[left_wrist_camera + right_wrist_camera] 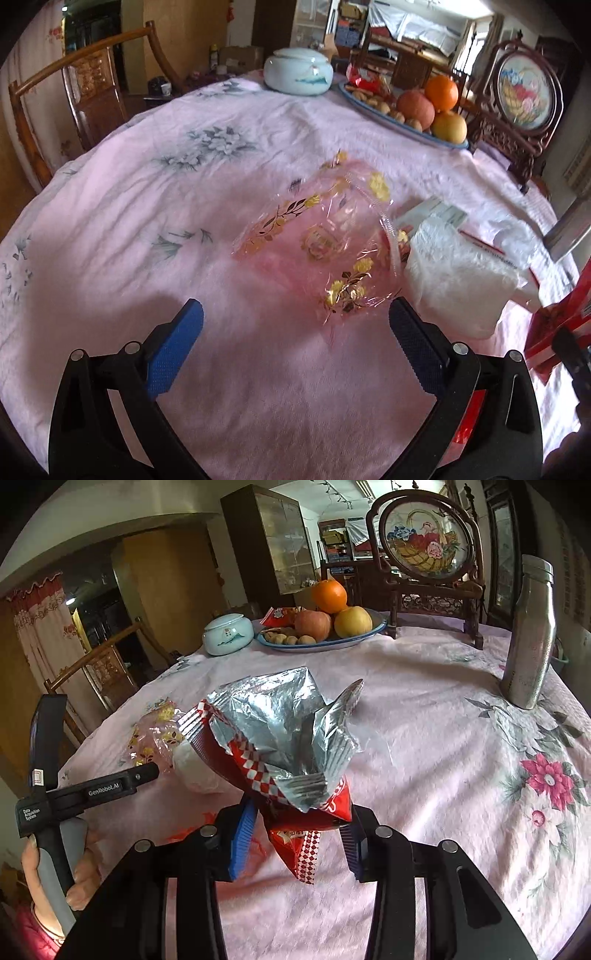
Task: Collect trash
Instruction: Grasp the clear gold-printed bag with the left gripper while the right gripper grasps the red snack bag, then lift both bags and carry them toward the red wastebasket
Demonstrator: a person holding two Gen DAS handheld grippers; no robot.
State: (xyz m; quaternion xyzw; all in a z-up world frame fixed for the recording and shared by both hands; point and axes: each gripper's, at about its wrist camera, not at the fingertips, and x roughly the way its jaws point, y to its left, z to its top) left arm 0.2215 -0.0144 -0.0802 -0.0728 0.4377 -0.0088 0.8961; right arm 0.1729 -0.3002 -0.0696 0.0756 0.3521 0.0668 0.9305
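A clear plastic wrapper with gold flowers [332, 236] lies on the pink tablecloth [184, 192], just ahead of my left gripper [295, 325], which is open and empty above the cloth. A crumpled white tissue [458, 273] lies right of the wrapper. My right gripper [299, 830] is shut on a torn red and silver snack bag [280, 738] and holds it above the table. The clear wrapper [155, 734] and tissue [195, 768] show at left in the right wrist view, beside the left gripper's body [107, 786].
A fruit plate [406, 99] and a pale blue lidded jar [299, 72] stand at the far side. A steel bottle [532, 635] stands at right. A framed embroidery stand [424, 554] is behind the plate. Papers [432, 212] lie beyond the tissue. Wooden chairs [92, 85] ring the table.
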